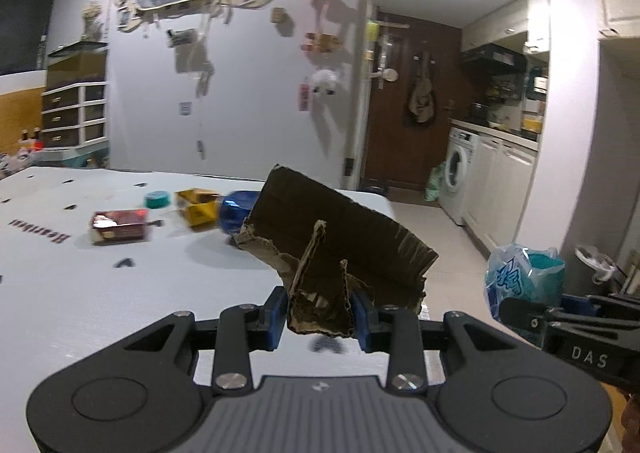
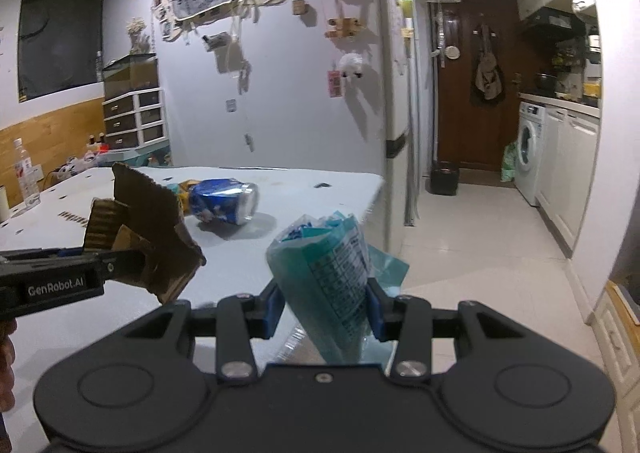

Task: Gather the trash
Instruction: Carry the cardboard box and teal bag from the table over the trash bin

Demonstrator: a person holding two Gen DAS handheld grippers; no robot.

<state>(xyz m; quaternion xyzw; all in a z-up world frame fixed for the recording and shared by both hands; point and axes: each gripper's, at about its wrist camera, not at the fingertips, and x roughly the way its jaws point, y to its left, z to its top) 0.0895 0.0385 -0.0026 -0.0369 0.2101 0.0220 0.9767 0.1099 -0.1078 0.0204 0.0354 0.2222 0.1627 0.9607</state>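
My left gripper (image 1: 320, 313) is shut on a torn piece of brown cardboard (image 1: 340, 237), held above the white table (image 1: 120, 293). From the right wrist view the same cardboard (image 2: 156, 213) shows at the left in that gripper. My right gripper (image 2: 326, 305) is shut on a crumpled teal plastic wrapper (image 2: 328, 265), held near the table's right edge; the wrapper (image 1: 524, 273) also appears at the right of the left wrist view. On the table lie a crushed blue can (image 2: 224, 201), a yellow carton (image 1: 198, 207), a red box (image 1: 120, 229) and a teal lid (image 1: 158, 199).
A clear plastic bottle (image 2: 26, 173) stands at the table's far left. Right of the table is tiled floor (image 2: 480, 237), with a washing machine (image 2: 530, 149) and white cabinets along the right wall. A small dark bin (image 2: 444, 181) sits by the brown door (image 2: 472, 93).
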